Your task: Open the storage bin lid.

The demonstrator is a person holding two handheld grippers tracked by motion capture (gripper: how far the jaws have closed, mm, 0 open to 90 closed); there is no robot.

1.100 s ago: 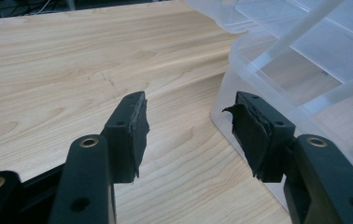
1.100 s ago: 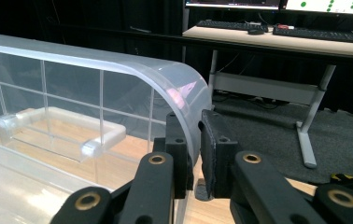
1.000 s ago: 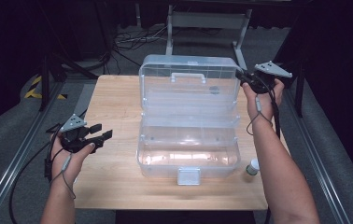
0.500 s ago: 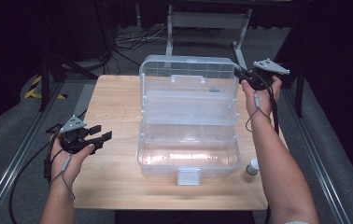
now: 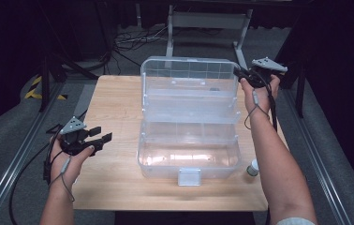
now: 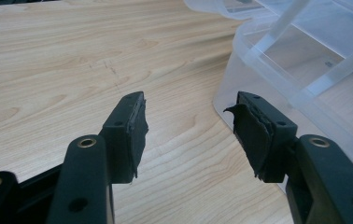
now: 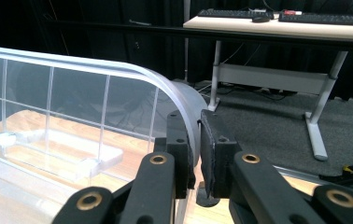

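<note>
Two grippers work one clear plastic toolbox (image 5: 189, 136) mid-table in the high view, right gripper (image 5: 241, 75) at its raised lid's (image 5: 189, 75) corner, while the left gripper (image 6: 188, 126) view shows jaws spread and empty, and the right gripper (image 7: 197, 140) view shows jaws pinching the lid (image 7: 95, 107) edge.

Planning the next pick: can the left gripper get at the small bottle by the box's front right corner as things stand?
Probably not directly. The left gripper sits open left of the clear box, which lies between it and the small bottle.
</note>
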